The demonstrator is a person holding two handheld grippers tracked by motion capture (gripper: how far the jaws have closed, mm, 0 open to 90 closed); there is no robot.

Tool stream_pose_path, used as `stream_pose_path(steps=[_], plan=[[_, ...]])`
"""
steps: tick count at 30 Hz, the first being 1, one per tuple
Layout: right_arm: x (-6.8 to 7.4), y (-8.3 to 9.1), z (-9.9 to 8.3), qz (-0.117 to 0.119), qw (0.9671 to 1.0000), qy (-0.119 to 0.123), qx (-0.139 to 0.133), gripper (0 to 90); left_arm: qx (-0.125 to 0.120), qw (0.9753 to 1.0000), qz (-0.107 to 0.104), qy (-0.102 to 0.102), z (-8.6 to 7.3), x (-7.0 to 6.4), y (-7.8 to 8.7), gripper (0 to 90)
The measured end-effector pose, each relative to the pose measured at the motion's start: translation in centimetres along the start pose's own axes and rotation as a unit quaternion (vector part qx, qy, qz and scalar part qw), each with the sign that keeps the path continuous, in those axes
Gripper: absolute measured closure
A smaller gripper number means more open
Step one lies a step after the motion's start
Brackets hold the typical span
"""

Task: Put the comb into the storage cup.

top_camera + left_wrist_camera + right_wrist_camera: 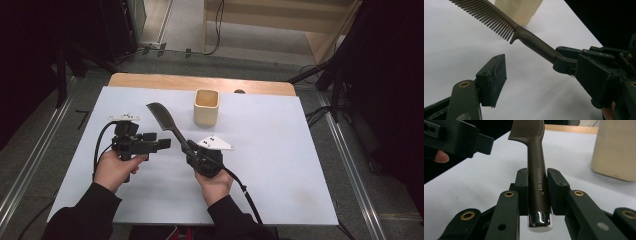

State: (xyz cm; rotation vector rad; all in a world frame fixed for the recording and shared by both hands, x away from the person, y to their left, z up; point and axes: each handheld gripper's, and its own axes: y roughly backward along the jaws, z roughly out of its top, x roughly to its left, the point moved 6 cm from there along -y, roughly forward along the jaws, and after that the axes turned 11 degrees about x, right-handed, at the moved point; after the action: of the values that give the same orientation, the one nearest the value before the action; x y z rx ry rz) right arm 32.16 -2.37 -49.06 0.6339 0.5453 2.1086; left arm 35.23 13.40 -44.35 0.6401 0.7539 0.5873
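Dark brown comb, handle clamped, lifted above table.

One comb is in view, dark, with a single row of teeth and one chrome-capped handle. One cream-coloured cup stands on the surface, which is a single white sheet over one wooden top. Two tools are counted: the left tool and the right tool, each with two black jaws and one trailing cable. Two hands hold them, one each.

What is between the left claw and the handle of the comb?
Nothing: in the left gripper view, bare white table separates the open left claw from the comb, which the right claw holds.
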Motion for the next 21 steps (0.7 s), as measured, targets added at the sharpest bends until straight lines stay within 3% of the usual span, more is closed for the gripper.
stream_pose_path(steps=[6, 13, 16, 21], plan=[[0.0, -0.1, 0.2, -0.001, 0.9999, -0.008, -0.013, 70.4, -0.010, 0.9999, -0.005, 0.010, 0.8, 0.0, -0.3, 26.5], [0.0, -0.1, 0.5, -0.006, 0.9997, -0.009, -0.022, 70.4, -0.016, 0.9998, 0.007, 0.013, 1.7, 0.2, -0.6, 26.5], [0.0, -0.1, 0.7, -0.007, 0.9996, -0.011, -0.025, 70.4, -0.014, 0.9996, 0.025, 0.006, 2.1, -0.1, -1.0, 26.5], [0.4, -0.1, 1.1, -0.009, 0.9995, -0.009, -0.031, 70.4, -0.017, 0.9995, 0.020, 0.018, 2.4, -0.2, -1.7, 26.6]])
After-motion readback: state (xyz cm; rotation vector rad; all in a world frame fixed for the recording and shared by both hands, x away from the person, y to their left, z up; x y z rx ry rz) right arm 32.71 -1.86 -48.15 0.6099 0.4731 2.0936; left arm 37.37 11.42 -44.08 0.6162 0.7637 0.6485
